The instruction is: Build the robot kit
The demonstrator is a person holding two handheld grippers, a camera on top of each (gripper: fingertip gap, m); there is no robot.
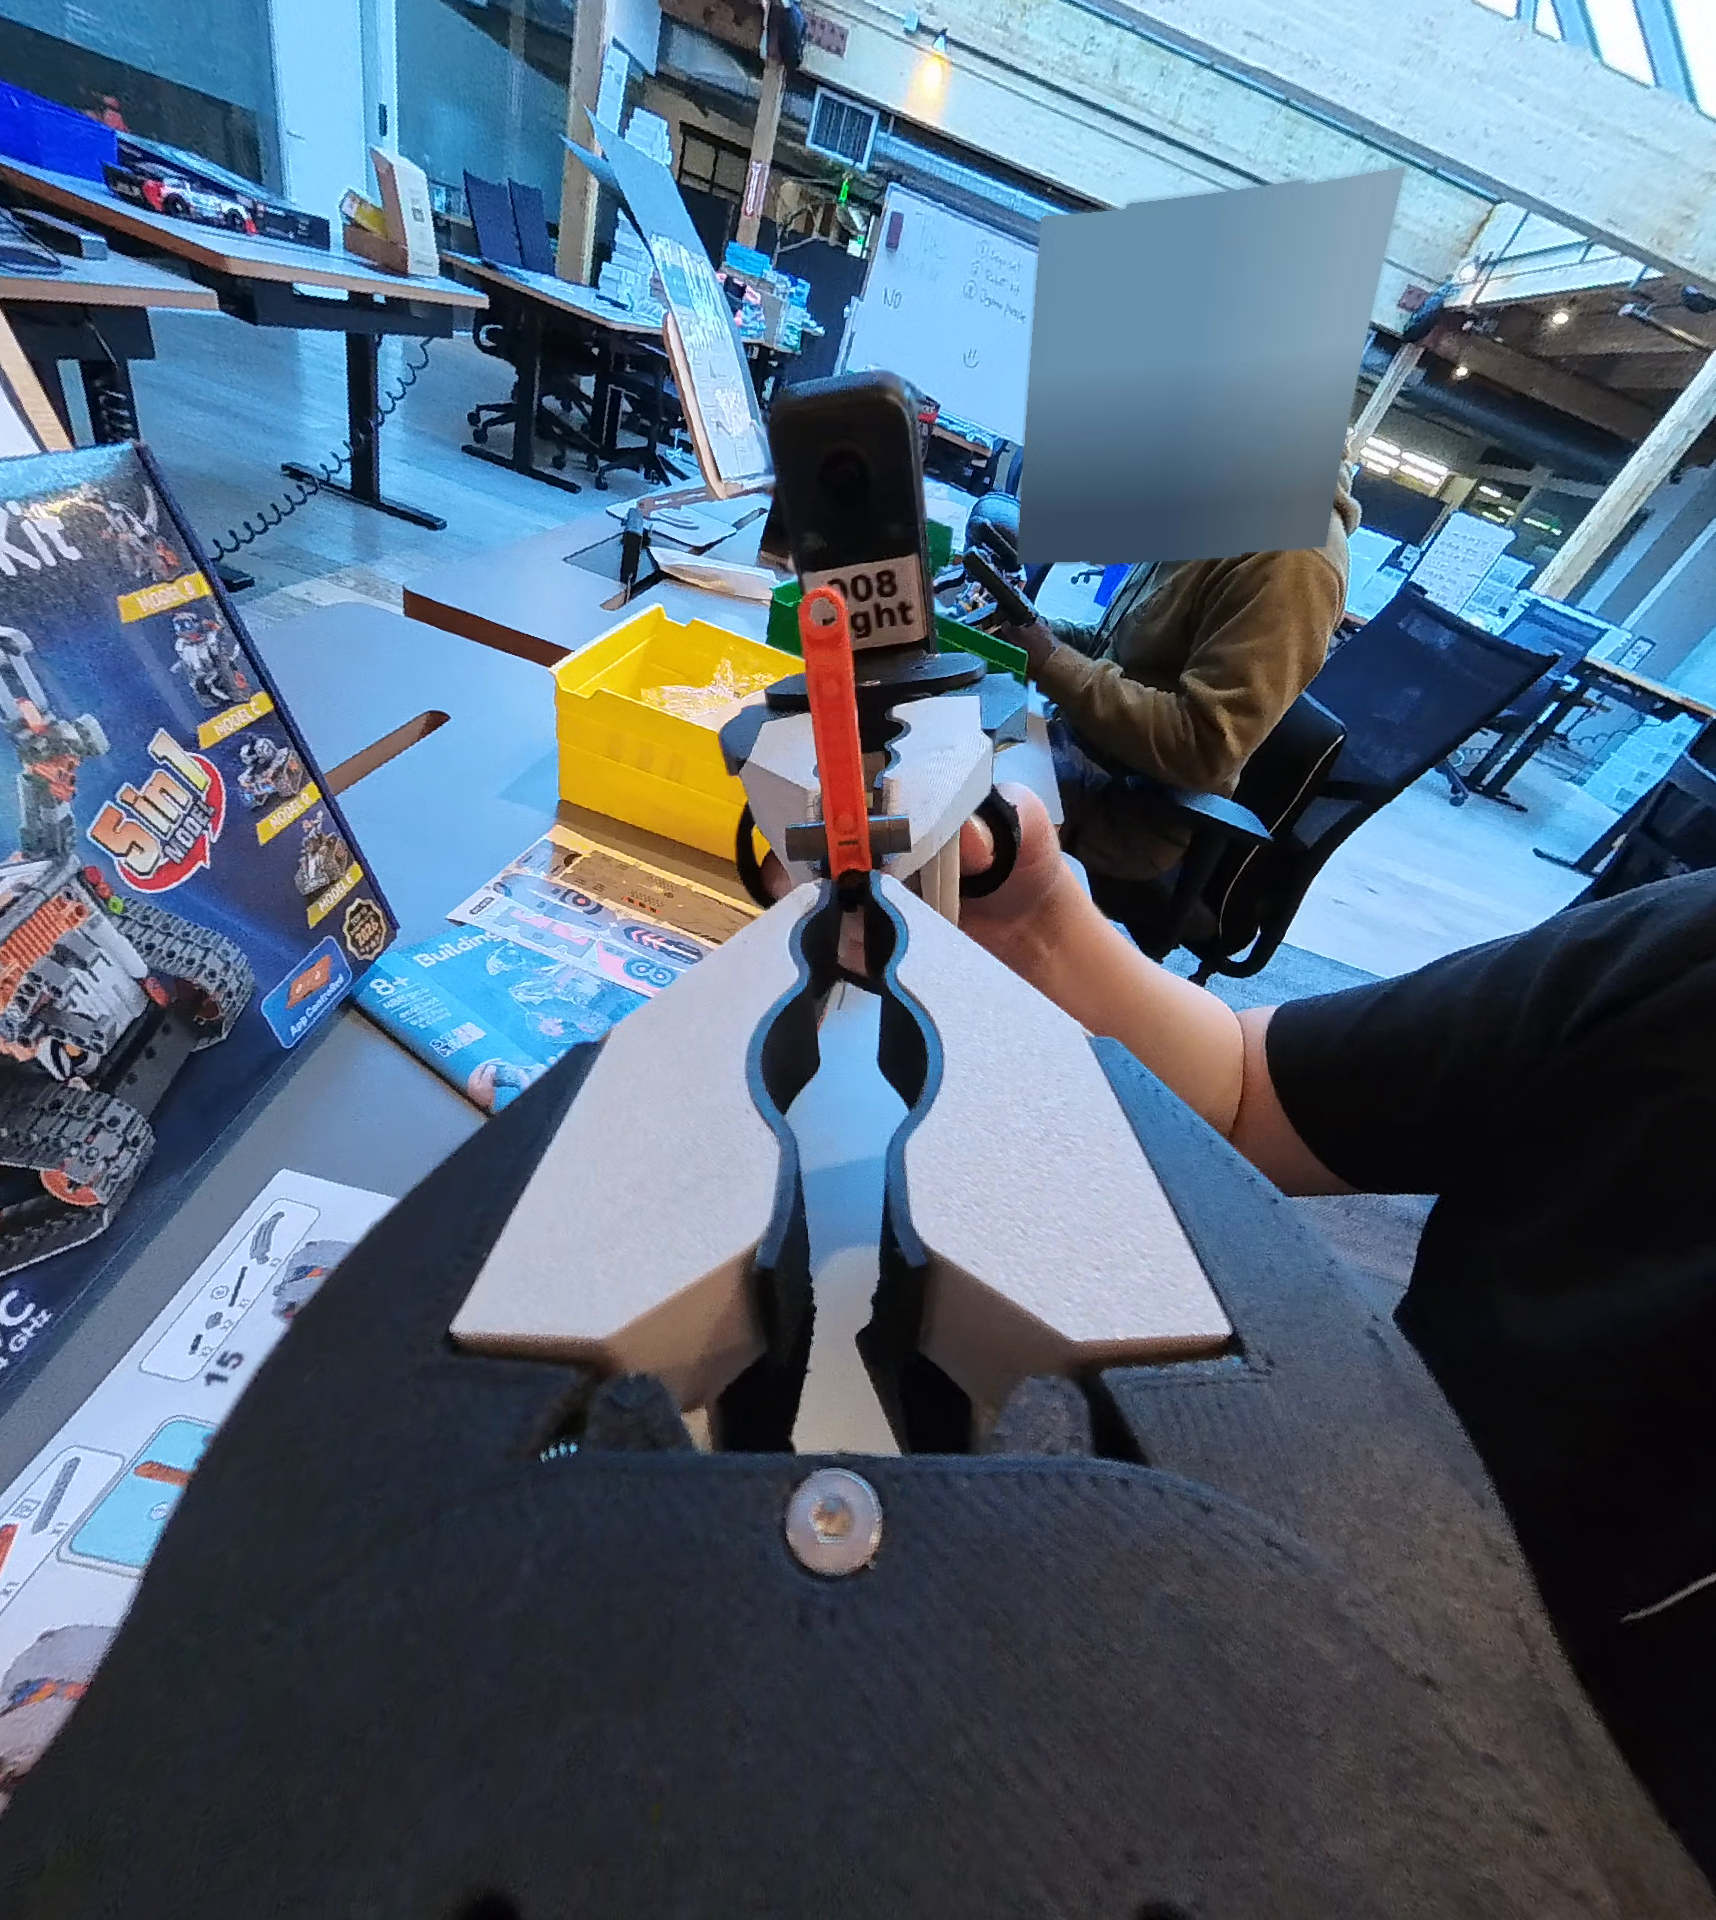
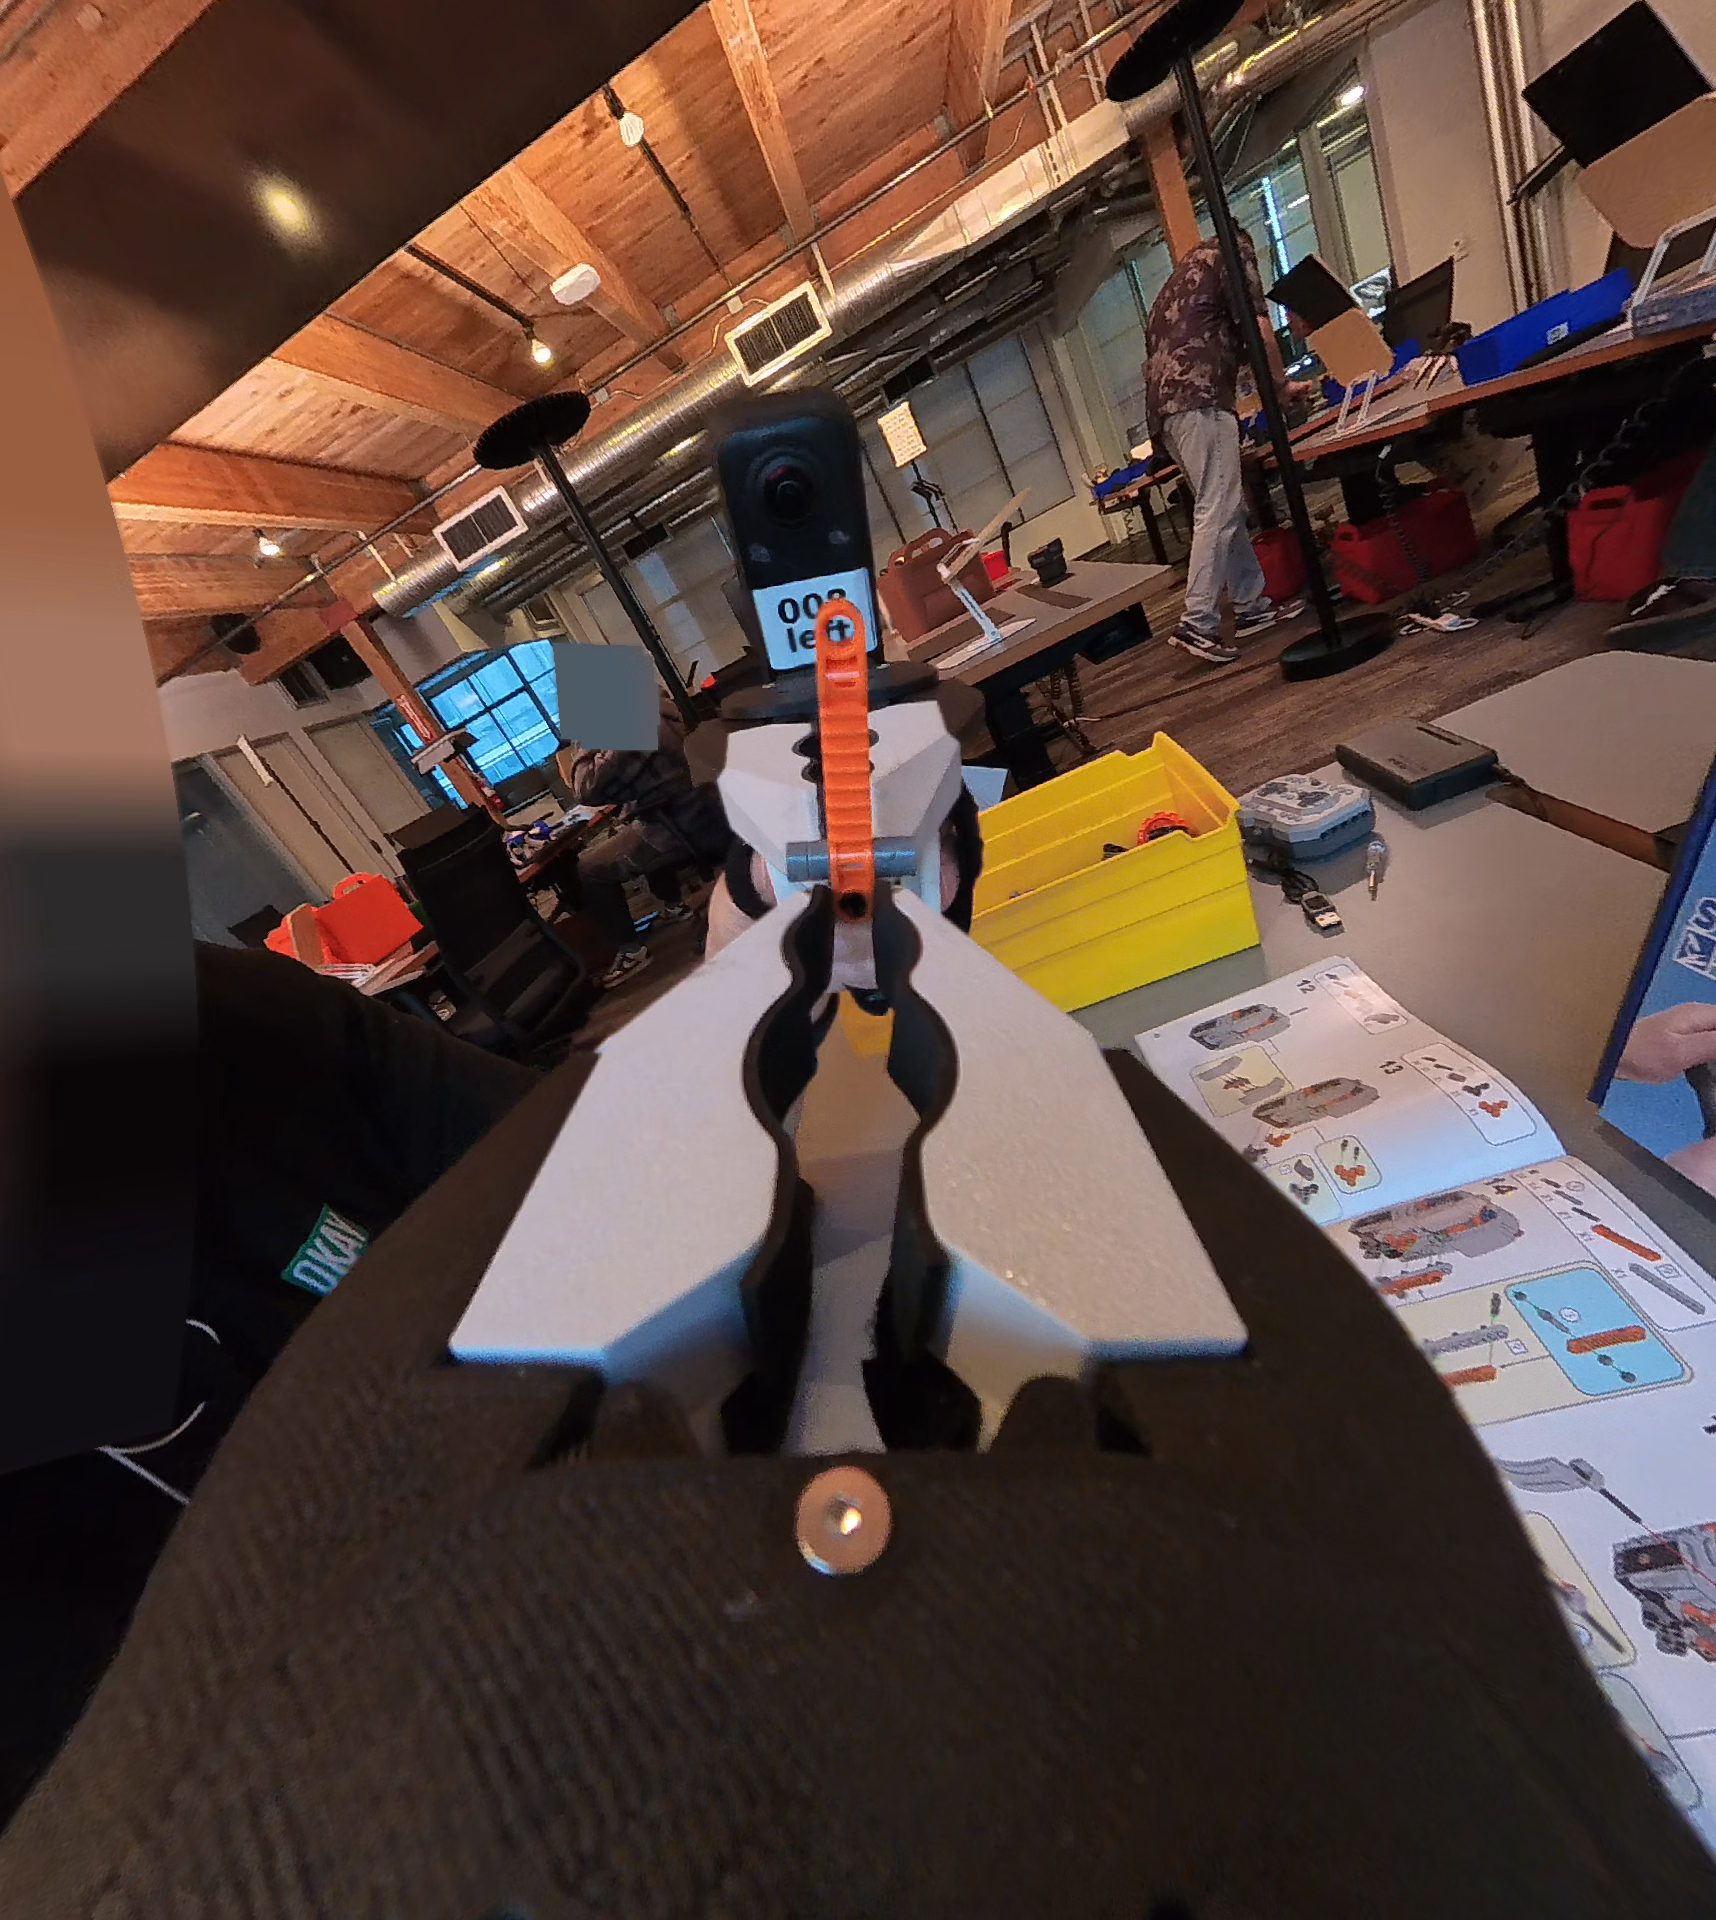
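Both tools are raised above the grey worktop (image 2: pixel 1519 935) and are facing each other tip to tip. The left tool (image 1: pixel 846 891), white with black wavy pads, is nearly closed and is pinching the lower end of a long orange plastic beam with holes (image 1: pixel 836 727), which is standing upright. A short grey plastic axle (image 1: pixel 849 834) is crossing the beam just above the tips. In the right wrist view the right tool (image 2: pixel 849 906) is closed to a narrow gap at the same lower end of the beam; whether it is really gripping I cannot tell. Behind them a yellow plastic bin (image 2: pixel 1114 883) with small parts is sitting on the worktop, an open instruction booklet (image 2: pixel 1519 1299) is lying near, and a blue toy kit box (image 1: pixel 95 831) is standing upright beside.
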